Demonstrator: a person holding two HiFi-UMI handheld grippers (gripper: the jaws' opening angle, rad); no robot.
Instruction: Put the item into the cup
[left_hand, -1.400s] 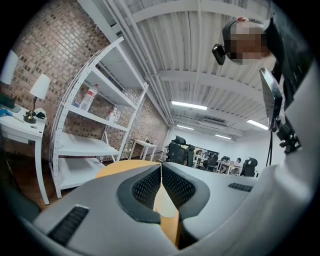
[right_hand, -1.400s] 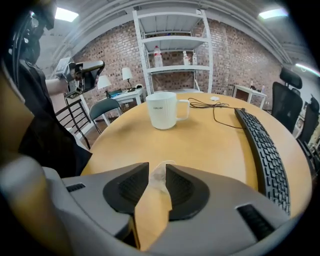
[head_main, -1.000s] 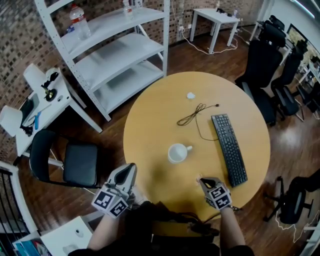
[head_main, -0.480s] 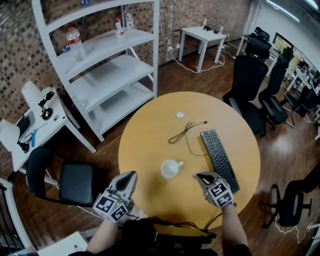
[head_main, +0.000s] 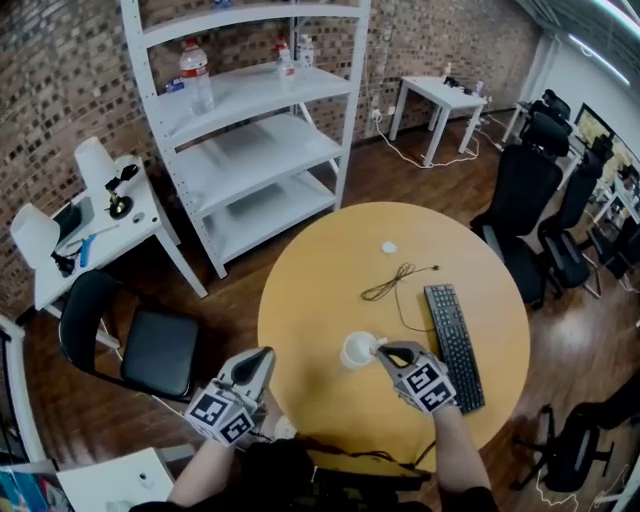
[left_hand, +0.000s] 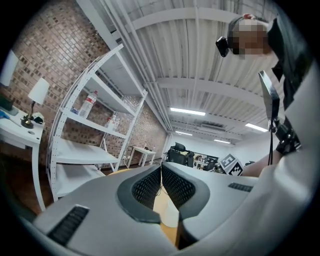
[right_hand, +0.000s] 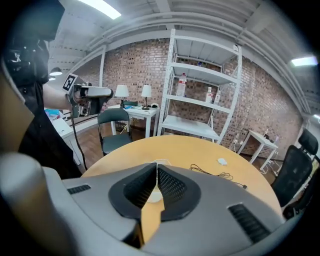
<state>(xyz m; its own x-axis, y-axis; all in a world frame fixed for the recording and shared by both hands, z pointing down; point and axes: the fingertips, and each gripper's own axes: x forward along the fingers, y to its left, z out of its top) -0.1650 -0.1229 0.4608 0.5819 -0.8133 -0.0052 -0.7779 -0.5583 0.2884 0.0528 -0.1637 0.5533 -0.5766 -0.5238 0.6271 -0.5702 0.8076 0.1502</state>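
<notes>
One cup (head_main: 356, 351), one keyboard (head_main: 455, 346), one cable (head_main: 392, 281); left tool (head_main: 263, 356), right tool (head_main: 386, 351).

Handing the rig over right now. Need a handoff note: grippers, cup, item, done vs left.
Left gripper: shut, empty, off the table's near-left edge.
Right gripper: shut, empty, tips right beside the cup.
Cup stands upright on the round table, left of the keyboard.
Small white item lies on the far side, past the cable.
Done: nothing picked up.
Left: grasp the item, drop it into the cup.
</notes>
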